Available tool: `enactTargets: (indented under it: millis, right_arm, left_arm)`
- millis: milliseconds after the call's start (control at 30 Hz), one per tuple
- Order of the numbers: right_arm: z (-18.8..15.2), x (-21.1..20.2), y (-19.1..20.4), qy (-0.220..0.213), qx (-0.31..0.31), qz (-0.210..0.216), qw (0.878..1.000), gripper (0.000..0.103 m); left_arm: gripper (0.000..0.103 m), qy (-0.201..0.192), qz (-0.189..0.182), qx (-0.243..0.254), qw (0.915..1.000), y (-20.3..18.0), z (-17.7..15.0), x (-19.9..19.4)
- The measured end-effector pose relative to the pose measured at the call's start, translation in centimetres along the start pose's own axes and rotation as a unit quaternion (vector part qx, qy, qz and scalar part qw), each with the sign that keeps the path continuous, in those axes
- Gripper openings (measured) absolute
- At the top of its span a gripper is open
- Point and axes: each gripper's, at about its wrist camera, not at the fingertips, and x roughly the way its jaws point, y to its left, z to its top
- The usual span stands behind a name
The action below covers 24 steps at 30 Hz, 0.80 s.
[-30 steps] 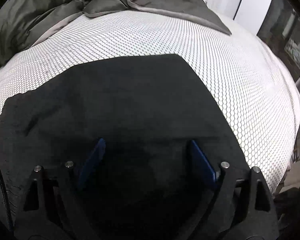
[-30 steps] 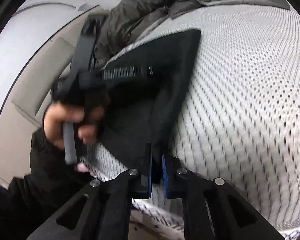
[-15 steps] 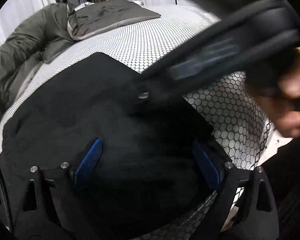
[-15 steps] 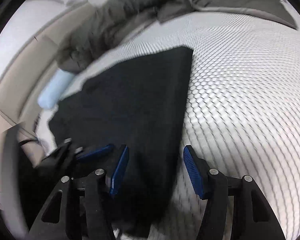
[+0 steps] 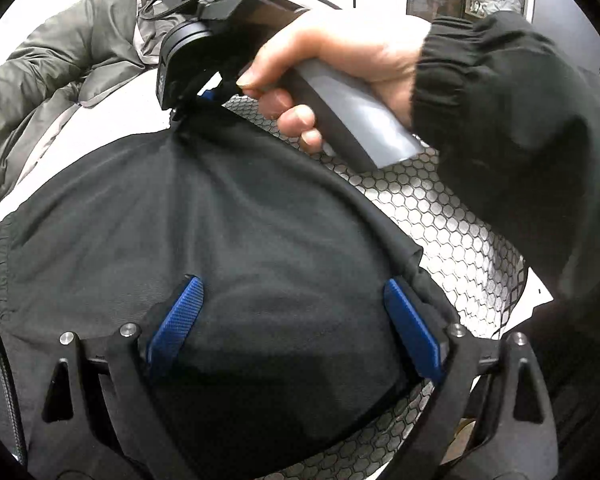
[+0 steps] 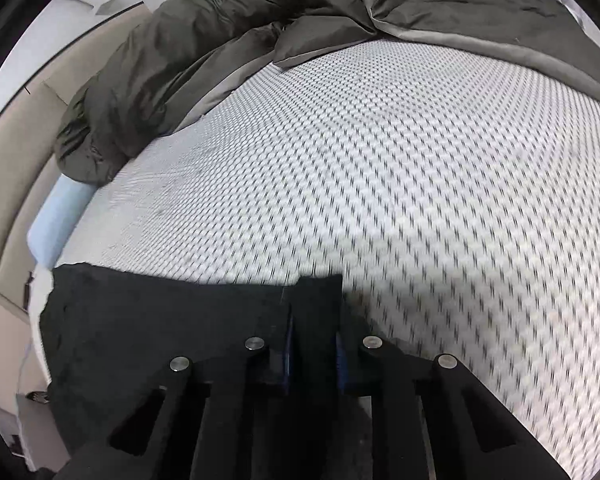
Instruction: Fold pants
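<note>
Left wrist view, left gripper [image 5: 294, 320]: tilted down over the pants [image 5: 188, 240]; blue ribbed fingers [image 5: 176, 320] released and spread wide, cloth below them, not pinched.
Left wrist view, hand [image 5: 340, 60]: upper right of frame, black elastic-cuffed sleeve [image 5: 500, 128], wrapped round a grey handle.
Left wrist view, pants: black matte knit, rounded folded edge, centre of frame on the bed [image 5: 440, 208], whose cover is a white honeycomb mesh.
Right wrist view, right gripper [image 6: 314, 350]: bottom centre, fingers closing, black cloth between them.
Right wrist view, pants [image 6: 160, 320]: lower left of frame on the bed.
Right wrist view, quilt [image 6: 172, 52]: olive, puffy, crumpled along the top.
</note>
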Motion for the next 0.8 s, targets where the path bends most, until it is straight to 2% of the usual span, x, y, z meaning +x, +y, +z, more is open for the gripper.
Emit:
enactTargets:
  millis: [100,133,200,233,333,400,467,500,533,567,633,667,733,800]
  right_arm:
    - [0.7,-0.7,1.0,-0.002,-0.017,-0.011,1.0,0.021]
    - [0.4,-1.9,0.8,-0.006,-0.014,-0.007,1.0,0.027]
    - [-1.2,-5.2,-0.1,-0.035,0.008,0.003,0.999,0.05]
    - [-2.3,-6.7,-0.6,-0.052,0.021,0.006,0.998,0.054]
    - [-6.3,-9.5,-1.3,-0.063,0.044,0.02,0.997,0.055]
    - [-8.8,-9.8,-1.3,-0.051,0.048,0.037,0.997,0.055]
    - [-10.0,-8.4,-1.0,-0.035,0.055,0.047,0.997,0.055]
    - [-10.4,-7.5,-0.7,-0.024,0.054,0.048,0.997,0.054]
    - [-10.7,-7.0,-0.7,-0.014,0.05,0.049,0.997,0.048]
    - [-10.7,-6.6,-0.8,-0.015,0.048,0.054,0.997,0.026]
    - [-9.9,-6.1,-0.4,-0.01,0.044,0.065,0.997,0.01]
    - [-9.8,-6.5,0.2,-0.012,0.031,0.061,0.998,0.005]
    - [-8.7,-7.3,0.0,-0.037,0.029,0.046,0.998,0.005]
    - [-7.6,-7.4,-0.9,-0.042,0.038,0.031,0.998,0.006]
  left_arm:
    - [0.091,-0.008,-0.03,-0.014,0.9994,0.7,0.0,-1.1]
    - [0.091,-0.011,-0.046,-0.028,0.9985,1.3,0.0,-1.8]
    - [0.091,-0.028,-0.065,-0.066,0.9954,4.2,0.5,-3.1]
    - [0.091,-0.044,-0.065,-0.086,0.9932,5.8,0.6,-4.2]
    - [0.093,-0.082,-0.019,-0.134,0.9874,10.5,0.1,-7.1]
    - [0.094,-0.101,0.031,-0.169,0.9799,14.2,-0.6,-8.6]
    - [0.094,-0.105,0.07,-0.204,0.9709,17.2,-1.5,-9.4]
    - [0.094,-0.106,0.084,-0.226,0.9647,18.9,-2.1,-9.7]
    - [0.094,-0.106,0.092,-0.244,0.9595,20.4,-2.5,-9.8]
    - [0.094,-0.105,0.1,-0.262,0.9542,21.9,-3.0,-9.8]
    - [0.094,-0.101,0.11,-0.288,0.946,24.5,-3.5,-9.8]
    - [0.094,-0.099,0.115,-0.295,0.9433,25.3,-3.7,-9.8]
    - [0.094,-0.099,0.121,-0.302,0.9402,26.9,-3.9,-9.7]
    - [0.094,-0.094,0.123,-0.302,0.9407,27.6,-4.0,-9.4]
